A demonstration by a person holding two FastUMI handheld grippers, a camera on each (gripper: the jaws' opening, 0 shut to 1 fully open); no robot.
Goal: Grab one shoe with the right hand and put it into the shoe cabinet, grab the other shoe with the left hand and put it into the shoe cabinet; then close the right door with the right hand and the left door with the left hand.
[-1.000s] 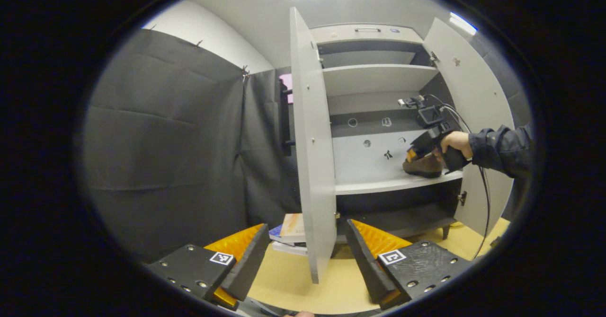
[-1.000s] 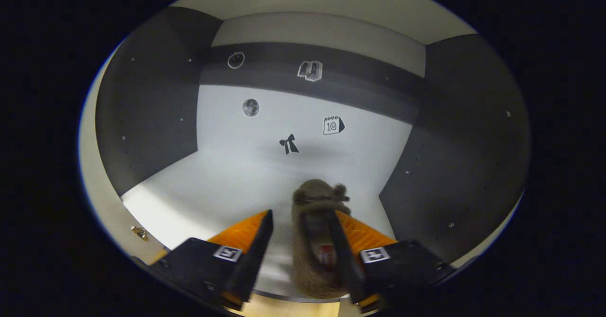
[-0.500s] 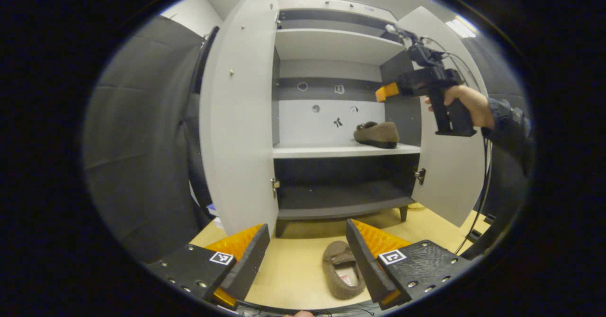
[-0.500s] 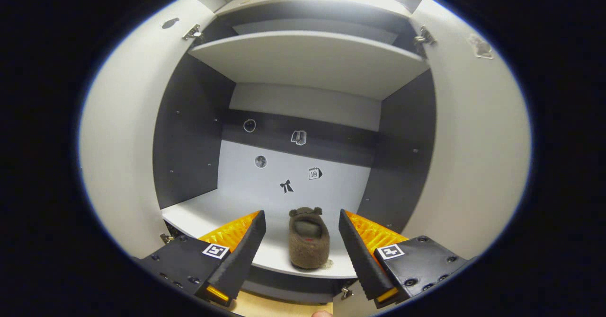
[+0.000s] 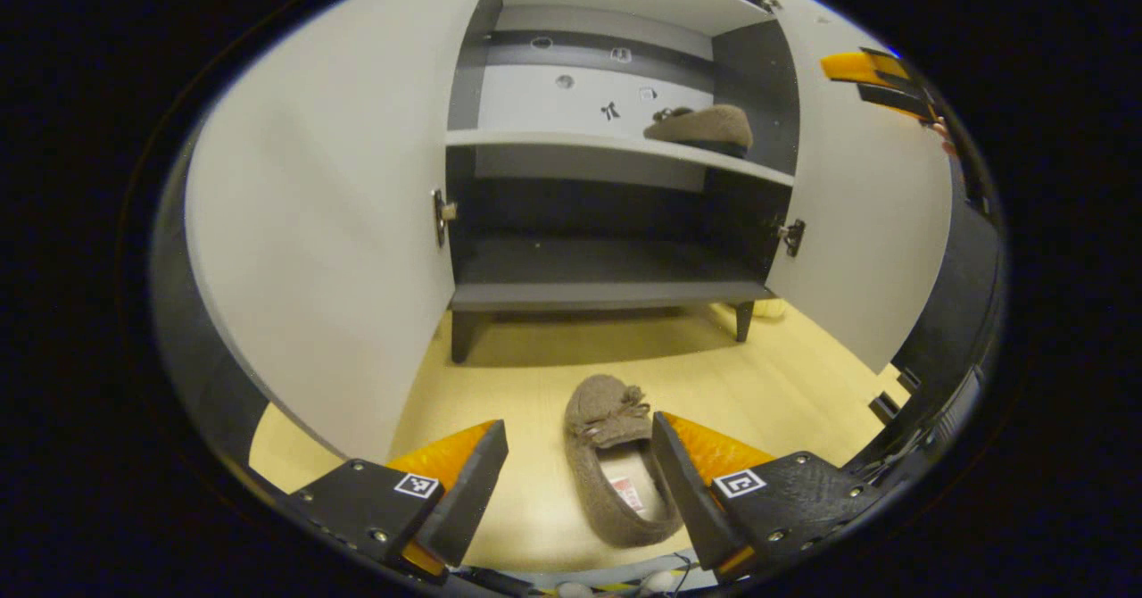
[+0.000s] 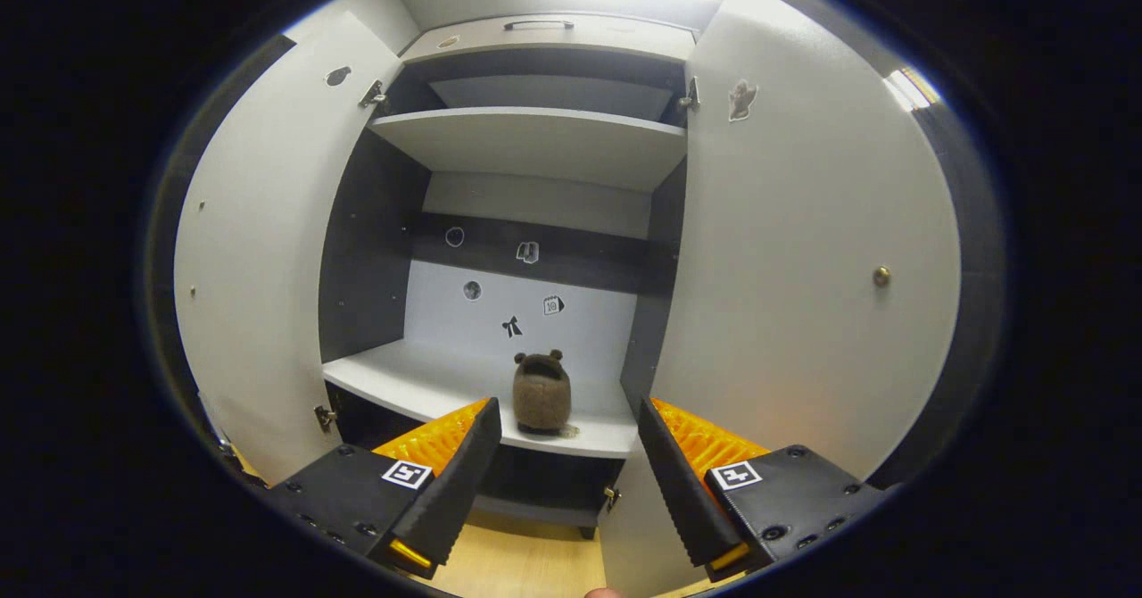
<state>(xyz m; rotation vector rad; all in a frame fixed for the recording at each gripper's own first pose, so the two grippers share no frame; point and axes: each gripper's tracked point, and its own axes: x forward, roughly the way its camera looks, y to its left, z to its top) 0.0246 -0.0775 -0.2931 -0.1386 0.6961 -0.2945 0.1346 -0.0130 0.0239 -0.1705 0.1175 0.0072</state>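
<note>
One shoe (image 6: 541, 391) is already sitting on the shoe cabinet's shelf (image 6: 419, 382), and the right gripper (image 6: 564, 473) is hanging open and empty before it. The left gripper (image 5: 575, 482) is reaching, jaws spread, around the second shoe (image 5: 616, 464) on the floor (image 5: 785, 375), probably not yet touching; both doors are standing open.

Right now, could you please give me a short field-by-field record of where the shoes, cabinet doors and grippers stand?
shoe on shelf: brown slipper on the white middle shelf, right side
shoe on floor: brown slipper between the left gripper's fingers, not gripped
left door: open
right door: open
left gripper: open
right gripper: open, holding nothing
</note>
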